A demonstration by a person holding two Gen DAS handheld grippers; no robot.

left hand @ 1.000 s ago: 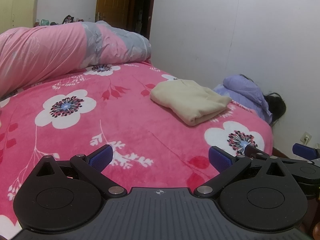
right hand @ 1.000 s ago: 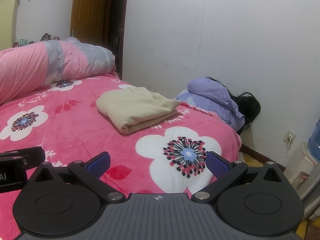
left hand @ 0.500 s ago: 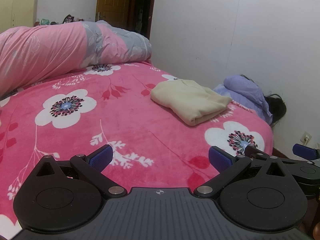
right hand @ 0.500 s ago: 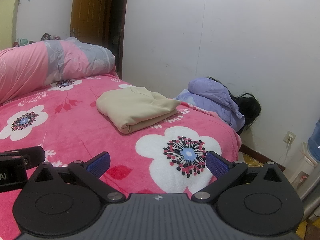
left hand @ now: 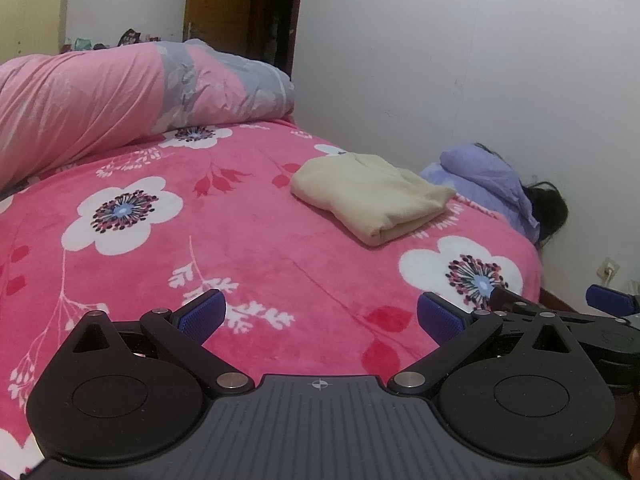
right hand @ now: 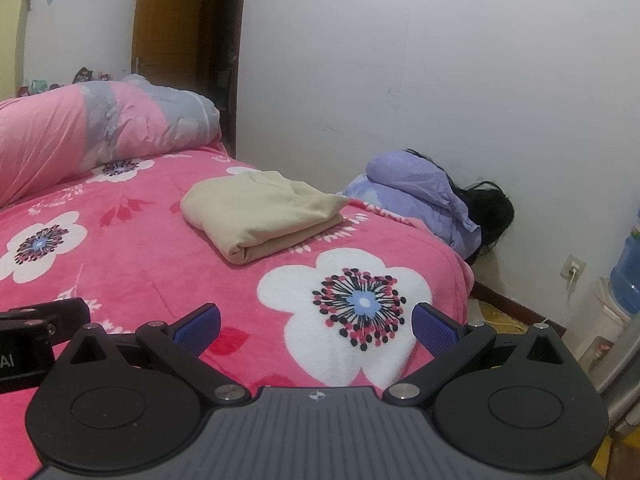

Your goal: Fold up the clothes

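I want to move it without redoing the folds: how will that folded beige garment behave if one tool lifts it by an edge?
The folded beige garment looks soft and layered, so it would probably sag and unfold. It seems light. On the fleecy pink blanket, pushing would likely bunch it rather than slide it.

Both wrist cameras are sitting low behind their tongs, looking forward across the bed (left hand: 260, 240) toward the white wall (right hand: 480, 80). The left tongs (left hand: 321, 314) and right tongs (right hand: 316, 322) are hovering side by side, both views sharing the folded cream garment (left hand: 370, 196) well ahead.
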